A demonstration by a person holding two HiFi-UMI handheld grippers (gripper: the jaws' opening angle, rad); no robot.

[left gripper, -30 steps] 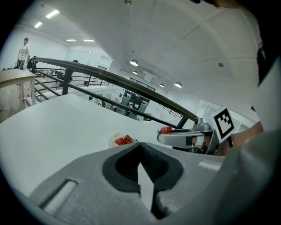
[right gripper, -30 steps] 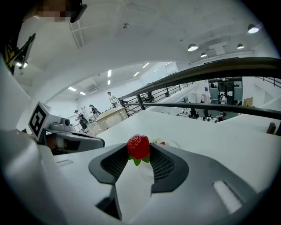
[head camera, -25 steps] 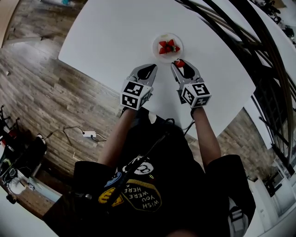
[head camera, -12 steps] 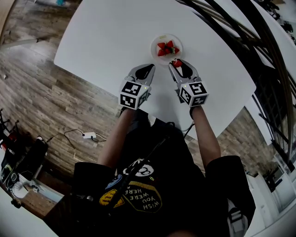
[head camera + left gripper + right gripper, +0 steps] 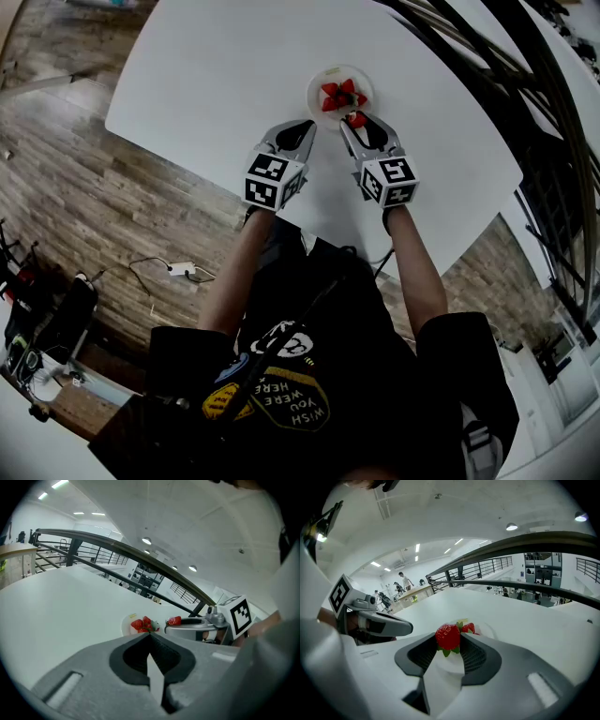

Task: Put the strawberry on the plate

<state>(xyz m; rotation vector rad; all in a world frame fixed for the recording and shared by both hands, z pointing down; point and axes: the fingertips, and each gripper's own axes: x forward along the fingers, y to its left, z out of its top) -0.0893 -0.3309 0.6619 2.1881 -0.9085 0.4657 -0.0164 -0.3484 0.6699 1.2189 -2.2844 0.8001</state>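
Looks like a large open-plan office hall: black railings (image 5: 487, 567), recessed ceiling lights (image 5: 146, 541), distant desks (image 5: 415, 592) with people (image 5: 406, 580), wood-plank floor (image 5: 112, 197).

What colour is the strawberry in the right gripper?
The strawberry is red with green at its stem; clearest in the right gripper view.

Head view looks down; gripper views (low, near) share the plate (image 5: 125, 625).

Table (image 5: 216, 66) open left of plate (image 5: 339, 71); strawberries (image 5: 340, 94) fill plate centre; left gripper (image 5: 302, 129) near plate's edge.
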